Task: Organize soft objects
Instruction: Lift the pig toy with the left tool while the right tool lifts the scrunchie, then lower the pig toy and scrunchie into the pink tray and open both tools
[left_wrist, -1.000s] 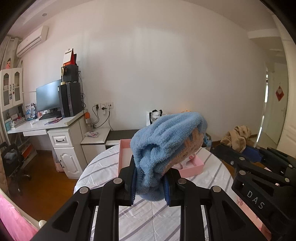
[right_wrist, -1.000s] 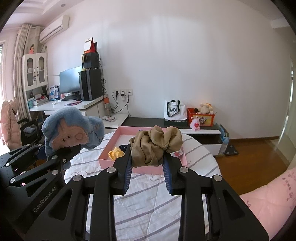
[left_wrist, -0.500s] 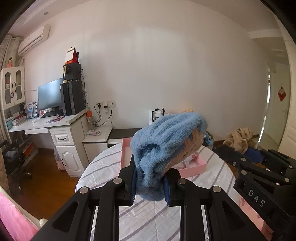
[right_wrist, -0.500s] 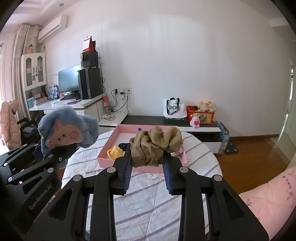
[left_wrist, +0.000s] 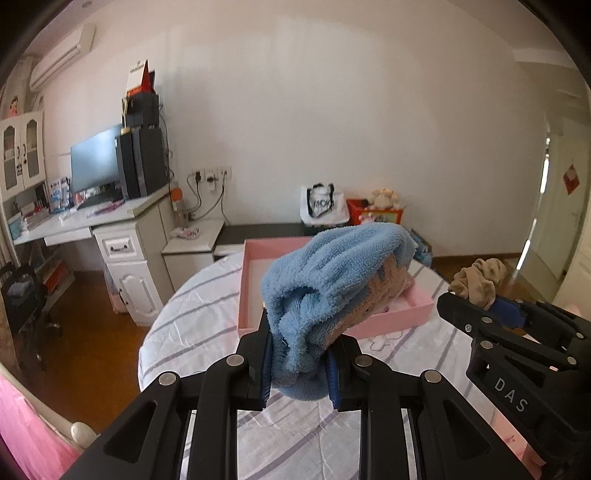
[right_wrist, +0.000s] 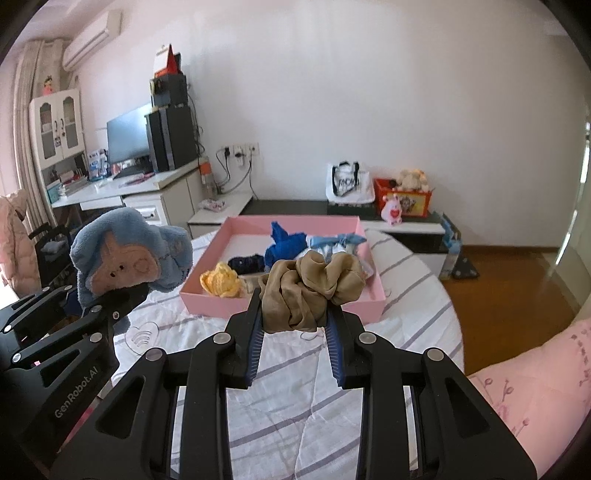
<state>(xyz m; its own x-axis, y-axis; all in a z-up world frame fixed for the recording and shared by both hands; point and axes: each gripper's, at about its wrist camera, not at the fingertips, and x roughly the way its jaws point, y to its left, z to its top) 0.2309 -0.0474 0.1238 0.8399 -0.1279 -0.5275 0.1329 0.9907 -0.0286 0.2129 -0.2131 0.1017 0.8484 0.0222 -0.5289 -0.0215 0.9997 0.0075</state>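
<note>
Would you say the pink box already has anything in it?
Yes: the pink box holds a yellow item, blue cloth and more.

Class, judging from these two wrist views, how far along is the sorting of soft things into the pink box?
Done: the pink box on the table already holds a yellow piece, a bright blue one and a dark one.
In hand: the left tongs grip a blue plush cloth; the right tongs grip a tan scrunchie.
Left: both are not yet in the box.
</note>
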